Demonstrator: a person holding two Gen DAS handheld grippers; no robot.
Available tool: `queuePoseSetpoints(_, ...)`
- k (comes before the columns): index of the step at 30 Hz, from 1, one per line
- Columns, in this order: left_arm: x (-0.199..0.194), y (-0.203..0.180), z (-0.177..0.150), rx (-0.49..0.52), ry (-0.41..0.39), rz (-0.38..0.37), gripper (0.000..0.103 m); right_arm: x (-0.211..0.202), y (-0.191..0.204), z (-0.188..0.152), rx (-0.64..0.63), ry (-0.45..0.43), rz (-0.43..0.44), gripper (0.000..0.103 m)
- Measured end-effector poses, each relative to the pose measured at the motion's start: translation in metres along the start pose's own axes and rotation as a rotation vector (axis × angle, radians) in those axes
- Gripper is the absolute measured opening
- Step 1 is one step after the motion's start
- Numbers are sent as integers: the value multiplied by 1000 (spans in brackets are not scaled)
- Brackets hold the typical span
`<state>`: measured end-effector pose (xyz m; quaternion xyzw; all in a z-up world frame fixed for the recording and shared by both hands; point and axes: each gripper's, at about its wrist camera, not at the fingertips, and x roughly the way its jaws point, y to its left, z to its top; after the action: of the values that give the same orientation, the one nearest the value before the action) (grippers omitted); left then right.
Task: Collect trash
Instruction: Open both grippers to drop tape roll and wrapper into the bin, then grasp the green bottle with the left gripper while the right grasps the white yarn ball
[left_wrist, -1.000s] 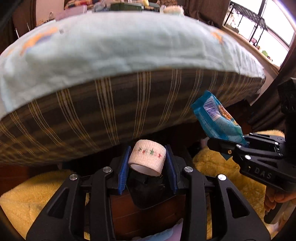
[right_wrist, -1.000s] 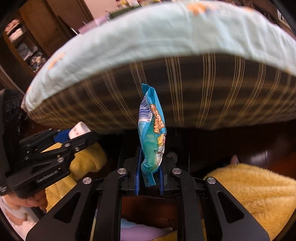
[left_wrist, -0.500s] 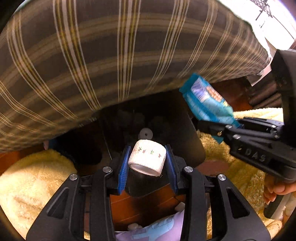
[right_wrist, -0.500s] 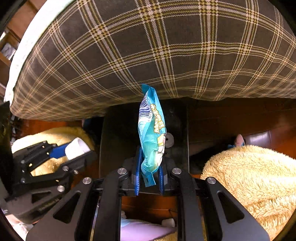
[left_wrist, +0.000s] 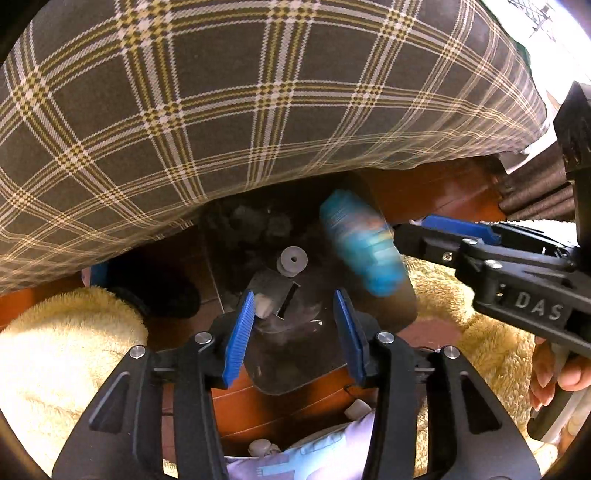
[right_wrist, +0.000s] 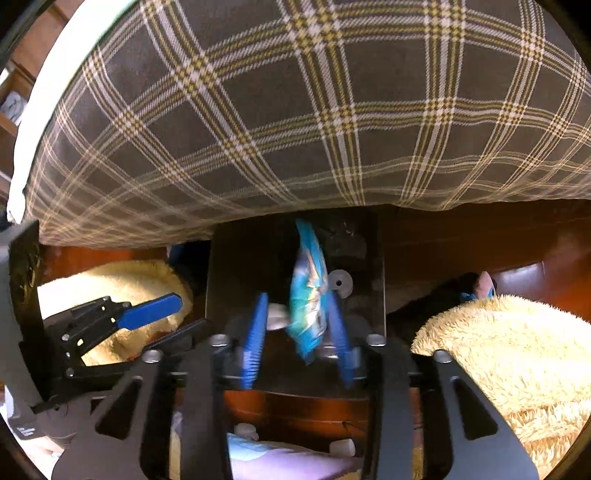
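Note:
My left gripper (left_wrist: 293, 299) hangs over a dark bin (left_wrist: 391, 314) and its jaws are opening, with nothing between the blue pads. The white tape roll (left_wrist: 264, 304) is loose just below its left pad, inside the bin. To the right, my right gripper (left_wrist: 417, 230) points in over the same bin. Its jaws are opening too, and the blurred blue snack bag (left_wrist: 360, 247) drops free beside it. In the right wrist view the snack bag (right_wrist: 308, 295) falls between the parted pads of my right gripper (right_wrist: 298, 295). The white roll (right_wrist: 277, 315) lies lower left of it. The left gripper (right_wrist: 192, 312) shows at the left.
A brown plaid cover (left_wrist: 258, 110) overhangs the bin's far side. Fluffy yellow rugs (left_wrist: 55, 354) (right_wrist: 517, 362) flank the bin on a red-brown wooden floor (right_wrist: 461, 240). A grey disc (left_wrist: 293, 260) lies in the bin. A hand (left_wrist: 554, 380) grips the right handle.
Both grippers came down over the bin. The left jaws spread and the white roll left them. The right jaws, shut on the snack bag before, parted and the bag is falling.

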<state>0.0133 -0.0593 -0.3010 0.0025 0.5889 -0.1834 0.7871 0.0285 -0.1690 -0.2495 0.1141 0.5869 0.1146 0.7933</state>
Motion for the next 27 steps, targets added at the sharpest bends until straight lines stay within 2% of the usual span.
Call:
queuePoseSetpoints(5, -8, 2, 2, 5, -25, 19, 51, -11, -3, 3, 16, -34, -3, 49)
queuePoseSetpoints(8, -18, 3, 4, 11, -54, 37, 57, -23, -6, 6, 25, -65, -11, 59)
queuePoseSetpoints(11, -33, 2, 6, 20, -94, 62, 68, -36, -8, 9, 37, -100, -12, 70)
queuePoseSetpoints(13, -44, 0, 8, 27, -123, 83, 81, -46, -9, 11, 51, -130, -9, 86)
queuePoseSetpoints(19, -90, -2, 16, 57, -242, 135, 91, -91, -5, 21, 43, -239, -10, 96)
queuePoseSetpoints(24, -130, 3, 31, 47, -329, 134, 94, -135, -2, 40, 9, -355, -28, 98)
queuePoseSetpoints(27, -153, 5, 45, 36, -384, 130, 95, -148, -2, 57, -8, -390, -48, 98)
